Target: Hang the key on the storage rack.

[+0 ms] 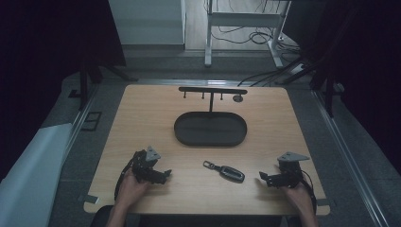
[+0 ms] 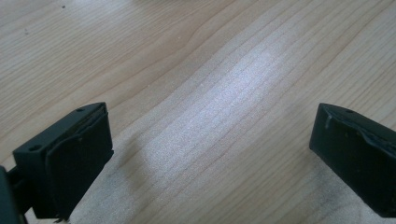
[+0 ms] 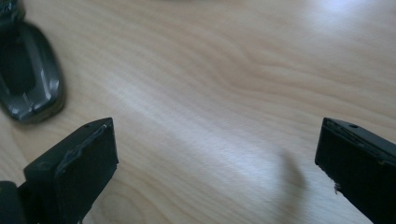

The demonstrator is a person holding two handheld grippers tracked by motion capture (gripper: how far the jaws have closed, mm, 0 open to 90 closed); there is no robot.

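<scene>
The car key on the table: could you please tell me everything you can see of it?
The car key is a dark grey, glossy fob with a rounded oval body and a small loop or ring at its upper-left end. It lies flat on the wooden table, slanted, in front of the black oval tray and between the two grippers. Nothing touches it but the table.

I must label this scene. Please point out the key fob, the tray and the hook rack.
key fob (image 1: 231, 172), high view, on its dark body.
tray (image 1: 182, 130), high view, on its left rim.
hook rack (image 1: 213, 90), high view, on its top bar.
</scene>
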